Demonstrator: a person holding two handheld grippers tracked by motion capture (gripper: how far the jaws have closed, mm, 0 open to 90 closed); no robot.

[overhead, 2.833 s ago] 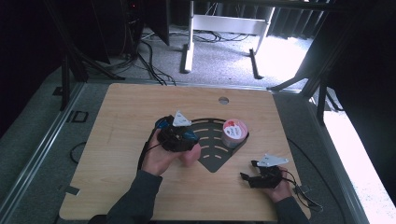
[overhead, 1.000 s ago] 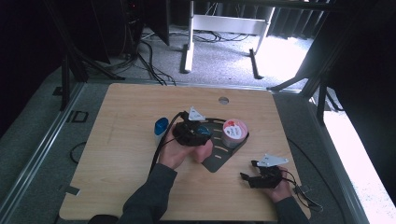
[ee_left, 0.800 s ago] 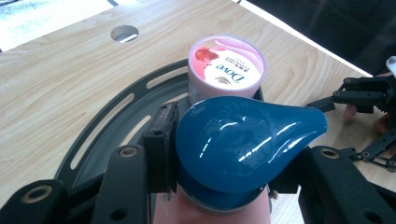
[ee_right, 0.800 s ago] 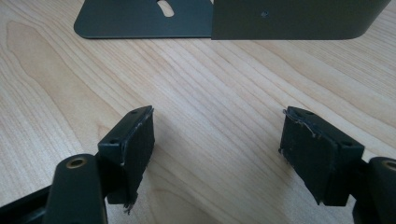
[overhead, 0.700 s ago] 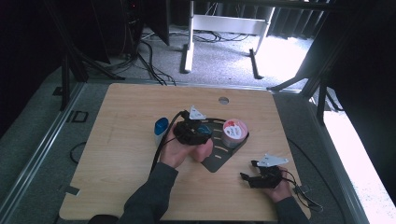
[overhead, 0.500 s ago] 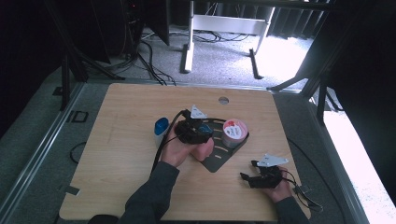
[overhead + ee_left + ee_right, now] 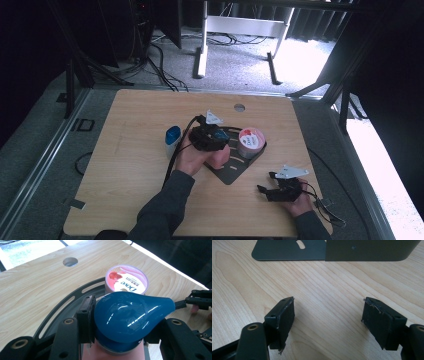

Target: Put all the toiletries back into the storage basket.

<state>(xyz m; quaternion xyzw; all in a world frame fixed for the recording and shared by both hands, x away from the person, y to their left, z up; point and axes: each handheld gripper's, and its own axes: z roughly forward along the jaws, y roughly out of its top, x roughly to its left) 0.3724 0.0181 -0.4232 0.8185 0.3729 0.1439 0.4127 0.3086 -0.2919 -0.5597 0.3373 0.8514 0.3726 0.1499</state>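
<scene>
Hidden: in the left gripper view the blue teardrop cap [image 7: 130, 315] covers most of the pink bottle [image 7: 112, 352] under it, and only a strip of pink shows at the bottom edge of the frame; in the high view the left tool [image 7: 209, 136] and the hand behind it cover most of this bottle
Hard to make out: the small blue and white thing [image 7: 172, 138] left of centre in the high view, standing on the bench [image 7: 125, 165], is too small to identify
Left tool: jaws pressed on either side of the blue teardrop cap, gripping it, at the middle of the high view
Pink bottle: upright over the black slotted tray [image 7: 235, 170], just beside the tub
Tray contents: a round tub [image 7: 126, 281] with a pink printed lid sits in the tray's far part, upper centre of the left gripper view
Right tool [image 7: 328, 315]: jaws wide apart with only bare wood between them; lower right of the high view, well apart from the tray
Cut off: the tray's edge runs out of the top of the right gripper view
</scene>
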